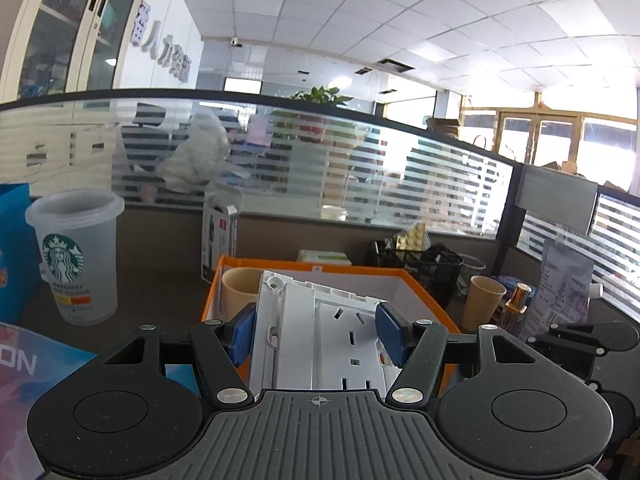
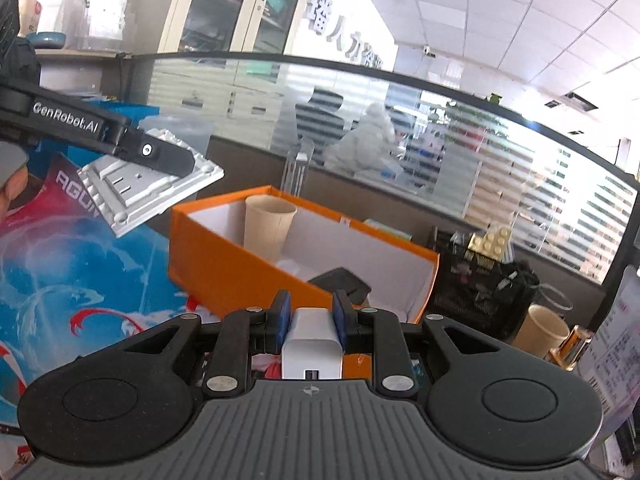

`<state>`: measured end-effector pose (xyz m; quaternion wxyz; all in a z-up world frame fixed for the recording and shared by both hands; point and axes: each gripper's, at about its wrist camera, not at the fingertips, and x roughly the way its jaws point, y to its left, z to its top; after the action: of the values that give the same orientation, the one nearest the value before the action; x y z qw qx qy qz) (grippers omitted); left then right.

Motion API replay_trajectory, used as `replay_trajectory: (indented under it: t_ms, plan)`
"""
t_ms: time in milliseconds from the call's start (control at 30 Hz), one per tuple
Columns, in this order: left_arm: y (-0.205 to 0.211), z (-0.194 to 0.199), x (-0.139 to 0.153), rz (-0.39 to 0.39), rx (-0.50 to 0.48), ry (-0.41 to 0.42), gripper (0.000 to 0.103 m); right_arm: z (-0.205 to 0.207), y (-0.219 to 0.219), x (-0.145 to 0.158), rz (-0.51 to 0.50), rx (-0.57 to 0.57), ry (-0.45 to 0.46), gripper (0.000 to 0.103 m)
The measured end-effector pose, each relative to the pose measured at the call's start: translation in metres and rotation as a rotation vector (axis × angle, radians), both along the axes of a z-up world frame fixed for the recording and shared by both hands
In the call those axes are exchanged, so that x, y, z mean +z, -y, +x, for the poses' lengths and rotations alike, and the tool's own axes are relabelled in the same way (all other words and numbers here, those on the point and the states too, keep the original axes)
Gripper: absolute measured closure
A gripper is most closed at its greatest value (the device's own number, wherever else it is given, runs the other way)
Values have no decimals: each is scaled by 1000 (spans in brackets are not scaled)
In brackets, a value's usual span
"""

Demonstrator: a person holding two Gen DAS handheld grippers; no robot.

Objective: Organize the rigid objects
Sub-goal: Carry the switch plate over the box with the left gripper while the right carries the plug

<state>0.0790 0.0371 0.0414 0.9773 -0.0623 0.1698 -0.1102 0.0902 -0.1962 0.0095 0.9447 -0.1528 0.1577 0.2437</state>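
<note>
My left gripper [image 1: 316, 330] is shut on a white wall socket panel [image 1: 320, 340] and holds it in the air, just before the near wall of the orange box [image 1: 424, 292]. The right wrist view shows that panel [image 2: 148, 184] tilted, up left of the box [image 2: 224, 264], with the left gripper [image 2: 160, 156] on it. My right gripper [image 2: 308, 314] is shut on a white charger block [image 2: 312, 340], held in front of the box's near wall. Inside the box stand a beige paper cup [image 2: 268, 228] and a dark flat object [image 2: 340, 284].
A Starbucks cup [image 1: 78, 256] stands on the desk at left. A black mesh organiser [image 2: 480, 288] with items and a second paper cup [image 2: 544, 330] sit to the right of the box. A colourful mat [image 2: 80, 280] covers the desk at left. A glass partition runs behind.
</note>
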Motion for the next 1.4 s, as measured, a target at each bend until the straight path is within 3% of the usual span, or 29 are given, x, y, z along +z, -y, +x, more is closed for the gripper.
replay_trajectory:
  t_ms: [633, 1400]
  plan:
    - [1, 28, 33, 25, 3, 71, 42, 28, 1, 41, 26, -23, 85, 83]
    - [3, 88, 34, 26, -16, 39, 42, 85, -19, 51, 3, -12, 75, 83]
